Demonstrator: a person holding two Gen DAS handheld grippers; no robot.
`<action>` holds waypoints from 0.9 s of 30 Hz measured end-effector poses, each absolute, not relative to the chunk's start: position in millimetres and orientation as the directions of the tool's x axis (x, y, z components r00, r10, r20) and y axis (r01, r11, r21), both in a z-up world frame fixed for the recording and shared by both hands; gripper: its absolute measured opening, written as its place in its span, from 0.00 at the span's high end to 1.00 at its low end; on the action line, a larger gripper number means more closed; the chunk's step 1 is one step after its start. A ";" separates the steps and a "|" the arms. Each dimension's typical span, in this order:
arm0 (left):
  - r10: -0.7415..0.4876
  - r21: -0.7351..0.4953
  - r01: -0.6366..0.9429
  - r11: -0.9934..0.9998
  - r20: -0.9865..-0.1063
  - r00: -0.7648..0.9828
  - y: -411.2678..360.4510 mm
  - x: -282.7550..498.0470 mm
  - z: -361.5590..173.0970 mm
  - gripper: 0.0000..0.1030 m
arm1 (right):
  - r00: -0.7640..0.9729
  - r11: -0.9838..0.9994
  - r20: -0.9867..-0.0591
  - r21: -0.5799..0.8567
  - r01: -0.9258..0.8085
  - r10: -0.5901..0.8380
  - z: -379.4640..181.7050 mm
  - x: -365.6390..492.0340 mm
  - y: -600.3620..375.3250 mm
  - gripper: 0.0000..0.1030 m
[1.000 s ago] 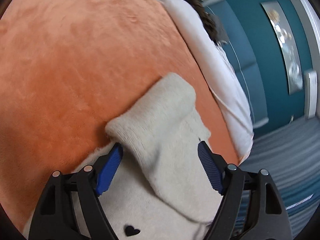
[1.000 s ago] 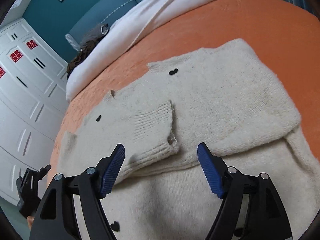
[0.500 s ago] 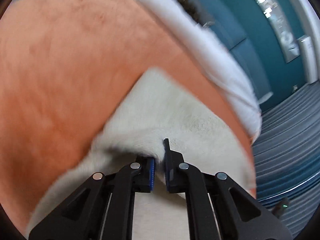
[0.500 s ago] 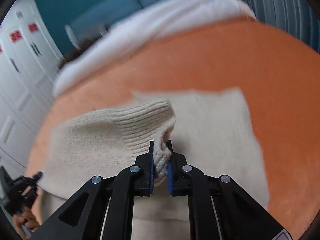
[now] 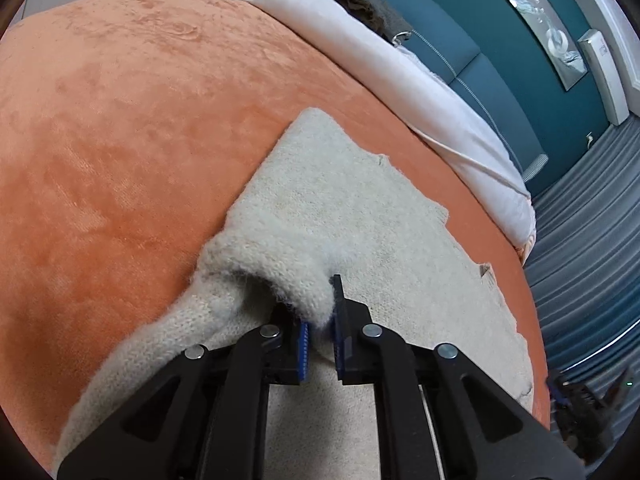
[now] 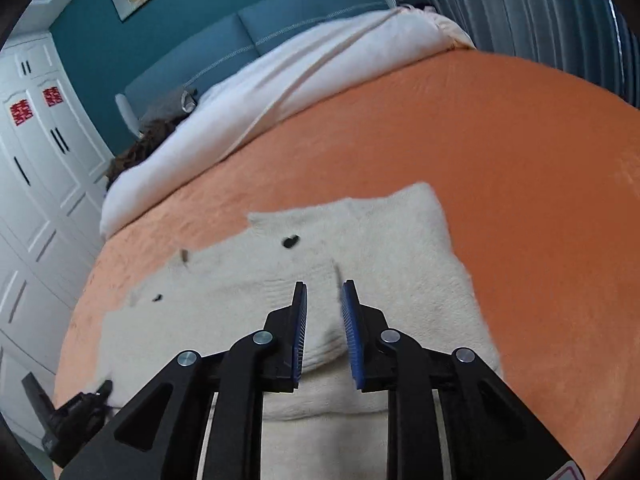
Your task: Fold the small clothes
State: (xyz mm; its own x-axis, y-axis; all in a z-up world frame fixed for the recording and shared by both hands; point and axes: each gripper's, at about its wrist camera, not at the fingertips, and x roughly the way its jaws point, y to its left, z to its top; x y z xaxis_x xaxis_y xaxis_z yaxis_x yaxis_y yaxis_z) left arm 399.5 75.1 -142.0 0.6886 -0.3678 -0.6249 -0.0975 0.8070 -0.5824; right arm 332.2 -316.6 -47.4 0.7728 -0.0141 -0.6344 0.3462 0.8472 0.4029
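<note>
The cream fuzzy knit cardigan with small black heart-shaped buttons [image 6: 360, 248] lies spread on the orange plush bedspread [image 5: 120, 140], its body flat and a sleeve folded across the front. The left gripper [image 5: 320, 320] is clamped on a bunched fold of the cardigan's sleeve [image 5: 280, 276], the blue ribbed pads pinching the wool, which rides up over the fingertips in a soft hump. The right gripper [image 6: 324, 312] hangs over the ribbed cuff on the cardigan's front; its jaws have just been opening, and they now stand a little apart with no wool pressed between the pads, the knit lying below them.

To the left of the cardigan in the left wrist view the bedspread runs wide and bare to the picture's rim. To its right only a narrow strip of orange separates the cardigan's ragged edge from the side of the bed, beyond which lies the blue striped carpet [image 5: 592, 240]. In the right wrist view a broad bare stretch of bedspread lies right of the garment and beyond it, up to the rolled white duvet [image 6: 280, 92] along the teal padded headboard [image 6: 248, 36].

The near part of the cardigan is cut off by the gripper frames in both views. The far edge and buttons are blurred in the right wrist view. A dark shape at the duvet's end cannot be made out, and the black device at the lower left corner is only partly in view
</note>
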 end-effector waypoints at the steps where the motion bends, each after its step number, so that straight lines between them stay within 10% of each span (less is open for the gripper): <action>1: -0.372 -0.592 -0.094 0.801 -0.614 0.696 76.3 398.3 -143.2 0.91 | 0.783 0.849 -0.621 0.433 0.303 0.037 -42.8 336.5 -306.0 0.80; 10: -0.407 -0.636 -0.063 0.769 -0.564 0.719 82.5 394.2 -148.4 0.89 | 0.604 0.941 -0.730 0.320 -0.111 0.320 -77.8 438.3 -110.8 0.81; 19: -0.425 -0.653 -0.037 0.757 -0.535 0.730 84.0 394.9 -153.3 0.89 | 0.664 0.909 -0.746 0.314 0.275 0.057 -104.5 371.9 -327.6 1.00; 24: -0.430 -0.644 -0.062 0.763 -0.577 0.694 85.2 393.8 -143.2 0.89 | 0.652 0.819 -0.755 0.330 0.469 -0.069 -74.2 271.5 -405.0 0.83; 27: -0.460 -0.629 -0.036 0.776 -0.605 0.650 97.0 357.4 -119.2 0.57 | 0.631 0.859 -0.773 0.271 0.434 -0.075 -52.2 198.3 -393.7 0.51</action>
